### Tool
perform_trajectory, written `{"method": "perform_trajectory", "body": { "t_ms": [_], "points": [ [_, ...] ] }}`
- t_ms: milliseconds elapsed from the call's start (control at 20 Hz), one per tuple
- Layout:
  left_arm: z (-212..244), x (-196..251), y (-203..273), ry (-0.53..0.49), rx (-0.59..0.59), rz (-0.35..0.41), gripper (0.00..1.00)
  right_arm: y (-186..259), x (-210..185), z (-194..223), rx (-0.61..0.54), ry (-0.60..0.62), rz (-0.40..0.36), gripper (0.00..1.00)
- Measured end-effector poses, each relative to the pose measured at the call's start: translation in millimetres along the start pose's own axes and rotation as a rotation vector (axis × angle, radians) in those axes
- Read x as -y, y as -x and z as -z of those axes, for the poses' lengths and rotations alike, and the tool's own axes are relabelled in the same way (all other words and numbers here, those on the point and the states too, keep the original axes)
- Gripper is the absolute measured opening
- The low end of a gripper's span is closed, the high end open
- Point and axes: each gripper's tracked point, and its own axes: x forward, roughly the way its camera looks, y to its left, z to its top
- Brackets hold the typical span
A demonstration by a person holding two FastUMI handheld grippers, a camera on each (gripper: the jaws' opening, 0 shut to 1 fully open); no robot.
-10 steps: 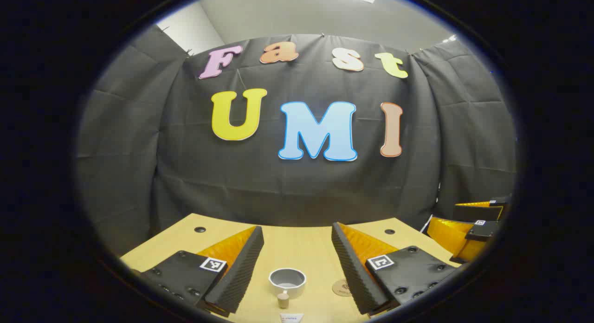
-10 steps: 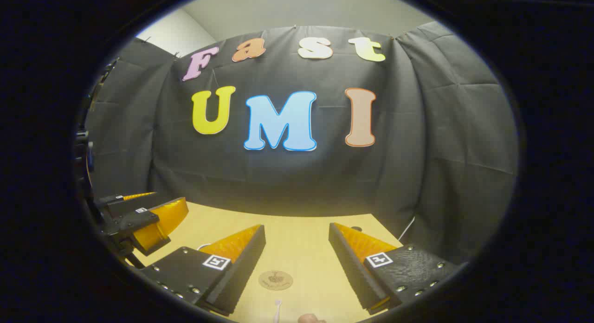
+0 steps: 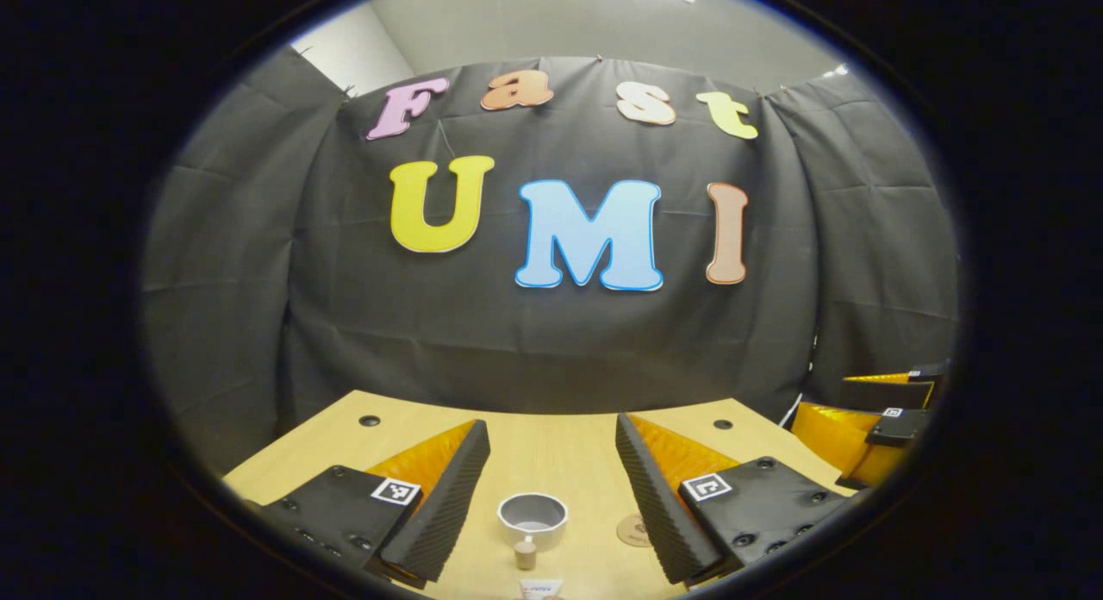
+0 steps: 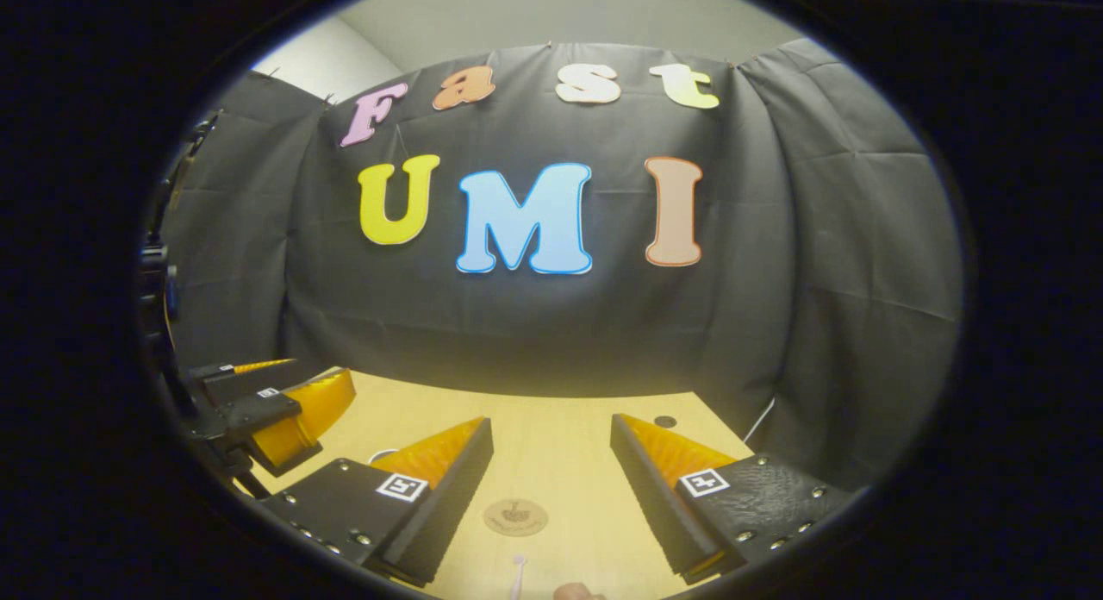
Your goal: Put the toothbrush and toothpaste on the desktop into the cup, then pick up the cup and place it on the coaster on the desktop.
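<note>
Cup (image 3: 532, 518) upright on desk (image 3: 551, 449) — holds nothing.

Both views look level across the desktop (image 3: 551, 440), sharing the coaster (image 4: 515, 517).

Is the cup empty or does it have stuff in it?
Empty, as far as shows: the upright cup has only bare inside wall, and the toothpaste lies on the desk.

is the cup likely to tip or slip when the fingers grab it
The cup looks short and wide, standing upright on the desk, so it probably resists tipping. Its smooth pale wall could be somewhat slippery, though the ridged fingers should help. It appears empty, so likely light; the tube just in front might get nudged.
</note>
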Motion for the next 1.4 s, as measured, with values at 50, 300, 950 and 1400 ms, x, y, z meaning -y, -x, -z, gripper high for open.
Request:
{"method": "perform_trajectory", "body": {
  "t_ms": [50,300,950,1400],
  "points": [
    [1.4,-0.4,-0.3,-0.001,-0.007,-0.001,0.94,0.2,0.0,-0.1,-0.004,0.000,-0.002,0.91],
    [5.0,-0.2,-0.1,0.000,-0.025,0.001,0.94,-0.2,0.1,4.0,-0.018,-0.004,-0.009,0.90],
    [72.4,4.5,2.7,-0.004,-0.255,0.019,0.94,-4.8,-6.4,57.5,-0.206,-0.055,-0.026,0.90],
    [140.8,4.5,9.7,0.041,-0.504,0.025,0.94,-5.8,-6.6,124.0,-0.455,-0.093,0.001,0.90]
  ]
}}
